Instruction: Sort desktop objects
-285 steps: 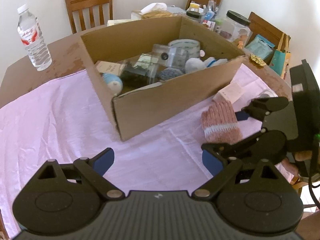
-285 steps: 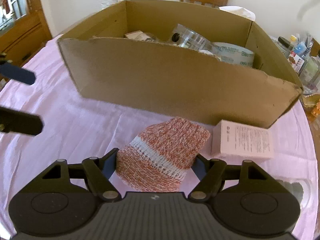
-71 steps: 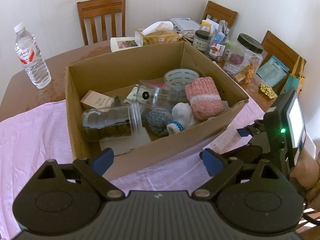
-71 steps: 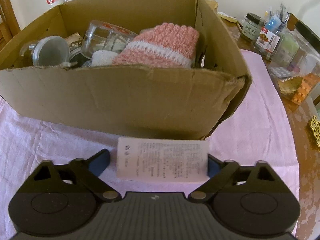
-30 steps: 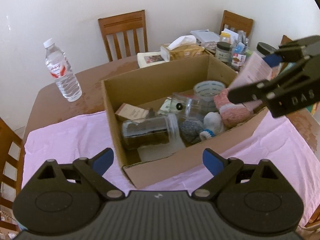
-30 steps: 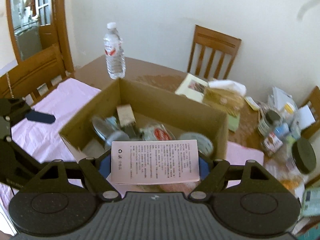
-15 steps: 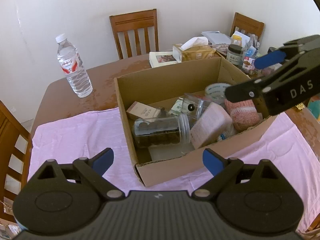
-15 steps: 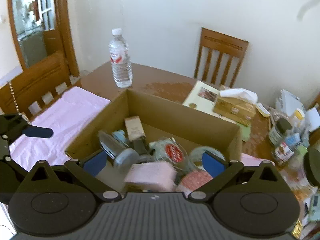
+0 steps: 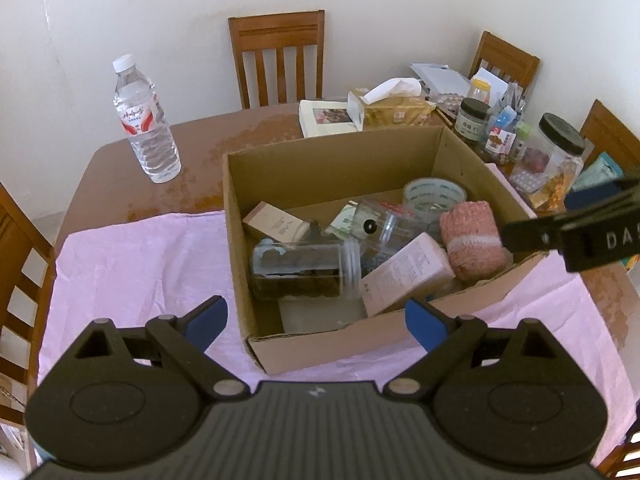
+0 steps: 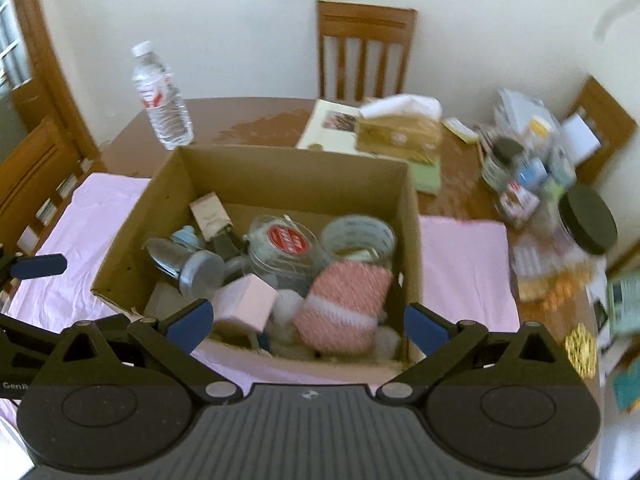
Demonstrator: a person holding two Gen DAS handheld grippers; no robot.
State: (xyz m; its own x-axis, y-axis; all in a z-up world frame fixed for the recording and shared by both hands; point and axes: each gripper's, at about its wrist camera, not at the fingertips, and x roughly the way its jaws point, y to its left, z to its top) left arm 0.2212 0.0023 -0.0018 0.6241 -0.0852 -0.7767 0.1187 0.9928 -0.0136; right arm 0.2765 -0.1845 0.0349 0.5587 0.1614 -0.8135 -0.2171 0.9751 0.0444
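An open cardboard box [image 9: 460, 330] [image 10: 280, 168] stands on a pink cloth [image 9: 140, 256]. Inside lie a pink carton [image 9: 406, 274] [image 10: 244, 306], a pink knitted sock [image 9: 474, 240] [image 10: 344, 306], a tape roll [image 9: 434, 196] [image 10: 358, 236], clear jars [image 9: 300, 268] and a small tan box [image 9: 276, 224]. My left gripper [image 9: 316, 322] is open and empty, held above the box's near left corner. My right gripper [image 10: 306, 326] is open and empty above the box's near side; it also shows at the right edge of the left wrist view [image 9: 576, 228].
A water bottle [image 9: 144, 120] [image 10: 162, 98] stands on the brown table [image 9: 200, 140] behind the cloth. A tissue box [image 9: 388, 108], a booklet [image 9: 326, 118] and several jars and bottles [image 9: 552, 156] crowd the far right. Wooden chairs [image 9: 278, 60] surround the table.
The pink carton, held in my right gripper a second ago, now lies in the box. My right gripper has opened and pulled back to the right. Both views have risen.
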